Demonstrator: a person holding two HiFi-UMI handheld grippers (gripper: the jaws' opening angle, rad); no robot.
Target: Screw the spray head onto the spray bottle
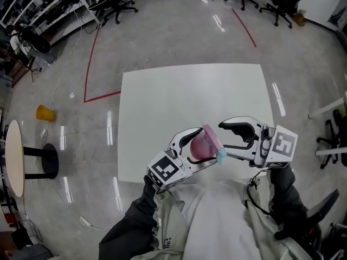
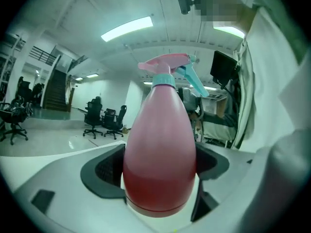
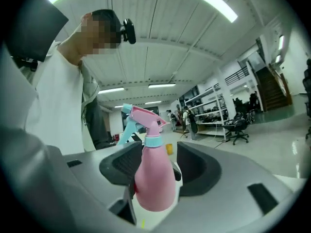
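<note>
A pink spray bottle (image 1: 196, 146) hangs upright above the near edge of the white table (image 1: 162, 102). My left gripper (image 1: 199, 150) is shut on its wide body, which fills the left gripper view as the bottle (image 2: 160, 164). The pink spray head (image 1: 211, 136) with a teal trigger (image 2: 192, 81) sits on the neck over a teal collar. From the right, my right gripper (image 1: 223, 136) faces it, open. In the right gripper view the bottle (image 3: 154, 183) stands between my jaws, with a gap on its right side and the spray head (image 3: 146, 120) above.
Office chairs (image 1: 116, 4) stand at the far side of the room. A yellow cup (image 1: 45, 112) lies on the floor at left, near a round side table (image 1: 13, 156). Red tape lines (image 1: 92, 64) mark the floor.
</note>
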